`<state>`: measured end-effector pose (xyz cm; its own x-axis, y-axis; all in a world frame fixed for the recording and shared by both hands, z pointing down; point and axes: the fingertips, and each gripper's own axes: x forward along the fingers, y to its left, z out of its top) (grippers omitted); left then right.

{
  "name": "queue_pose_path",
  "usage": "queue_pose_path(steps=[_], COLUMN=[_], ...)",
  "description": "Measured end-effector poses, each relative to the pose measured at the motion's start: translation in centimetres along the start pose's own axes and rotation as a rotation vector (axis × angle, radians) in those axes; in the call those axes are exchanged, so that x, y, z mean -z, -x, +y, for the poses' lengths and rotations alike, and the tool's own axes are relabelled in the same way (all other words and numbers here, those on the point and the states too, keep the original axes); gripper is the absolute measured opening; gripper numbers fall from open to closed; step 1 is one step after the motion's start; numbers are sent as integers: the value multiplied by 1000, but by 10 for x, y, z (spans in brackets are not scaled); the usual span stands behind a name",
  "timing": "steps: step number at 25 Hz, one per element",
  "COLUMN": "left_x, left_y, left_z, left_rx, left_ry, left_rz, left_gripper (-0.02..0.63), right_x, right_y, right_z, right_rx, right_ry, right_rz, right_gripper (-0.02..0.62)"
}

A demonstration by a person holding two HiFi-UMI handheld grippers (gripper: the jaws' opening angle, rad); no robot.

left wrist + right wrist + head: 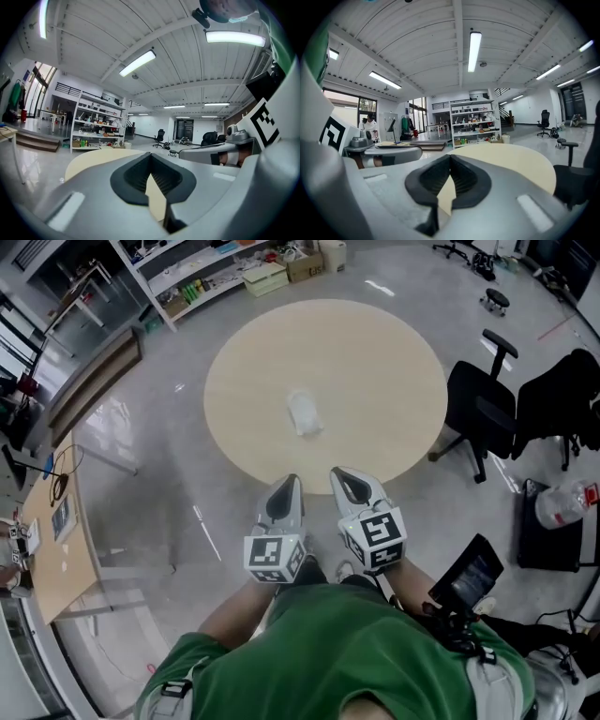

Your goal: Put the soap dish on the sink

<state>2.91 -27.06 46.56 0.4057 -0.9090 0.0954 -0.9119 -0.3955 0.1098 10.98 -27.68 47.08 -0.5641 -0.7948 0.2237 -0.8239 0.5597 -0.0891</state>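
Fingers (132,180) of the left gripper (291,482) and right gripper (339,474) are pinched together, empty, just short of the round desk (394,362). Near its middle lies the soap dish (305,413): pale, probably light, stiff, slick plastic, so I'd grip across one rim.

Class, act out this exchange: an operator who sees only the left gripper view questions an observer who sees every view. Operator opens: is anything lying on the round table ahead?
Observer: Yes, the soap dish, small and pale, lies near the middle of the round table.
Operator: Is the right gripper carrying anything?
Observer: No, its fingers are shut with nothing between them.
Operator: Any sink nearby?
Observer: None shows in the head view or the right gripper view.
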Motion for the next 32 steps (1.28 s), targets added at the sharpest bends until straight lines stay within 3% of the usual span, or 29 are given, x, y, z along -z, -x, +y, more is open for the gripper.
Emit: queue_pose_path(steps=[5,15,32], left_x=[1,-30,-26], left_y=[23,56,81], left_z=[-7,5,14], left_rx=[-14,0,60], left_ry=[-8,-25,-1], left_rz=[-7,-85,-71], left_gripper=[6,6,6], right_x=[6,-17,-17], right_y=[13,19,35], right_z=[18,58,91], right_rx=[-27,-14,36], right_ry=[7,58,71], right_rz=[7,-23,-23], right_gripper=[2,2,2])
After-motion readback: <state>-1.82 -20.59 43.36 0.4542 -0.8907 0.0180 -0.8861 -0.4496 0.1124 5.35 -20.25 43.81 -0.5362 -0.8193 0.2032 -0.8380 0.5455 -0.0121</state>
